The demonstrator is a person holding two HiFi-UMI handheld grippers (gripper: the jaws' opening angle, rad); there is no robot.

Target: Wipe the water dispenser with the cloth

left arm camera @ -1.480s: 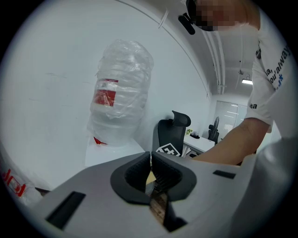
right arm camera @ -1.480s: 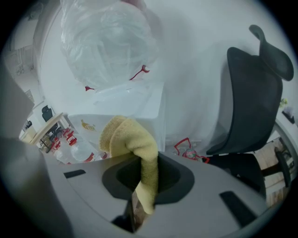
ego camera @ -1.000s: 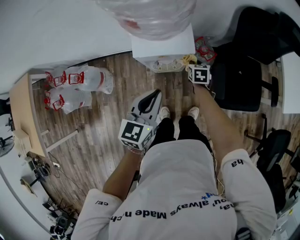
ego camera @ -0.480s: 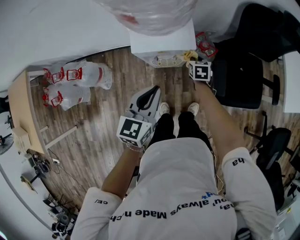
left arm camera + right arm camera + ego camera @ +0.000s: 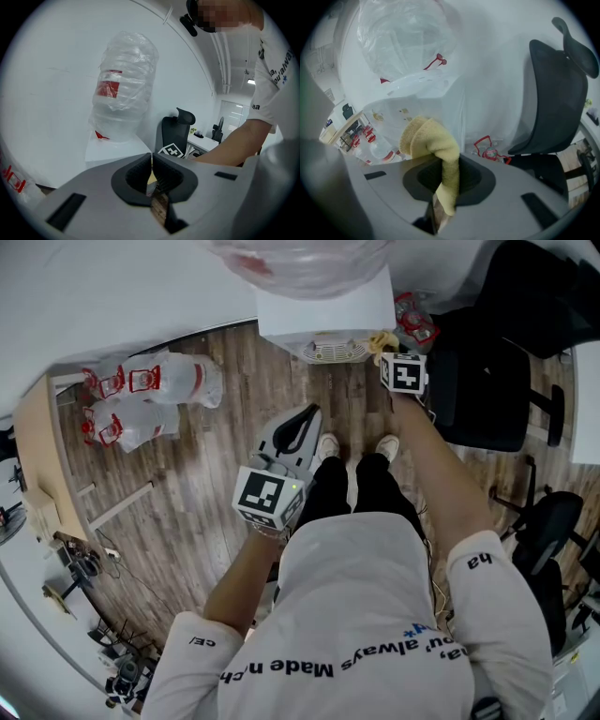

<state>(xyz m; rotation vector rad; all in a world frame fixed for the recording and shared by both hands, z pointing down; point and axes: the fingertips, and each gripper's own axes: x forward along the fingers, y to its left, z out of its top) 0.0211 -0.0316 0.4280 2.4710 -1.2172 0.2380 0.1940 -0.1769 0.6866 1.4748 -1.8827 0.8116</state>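
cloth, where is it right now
The yellow cloth is pinched in the right gripper, held up close to the white water dispenser, with the black chair to its right.

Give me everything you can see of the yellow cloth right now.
The cloth is pale yellow, soft and nubby like microfibre, bunched into a folded lump. The right tool is shut on its lower strip, so the bundle stands up above the jaws. It sits right by the white water dispenser; contact can't be confirmed.

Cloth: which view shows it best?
Right gripper view: the yellow cloth sits centre frame, pinched in the right claw. Head view shows only a small yellow scrap beside the water dispenser; left gripper view, at most a sliver.
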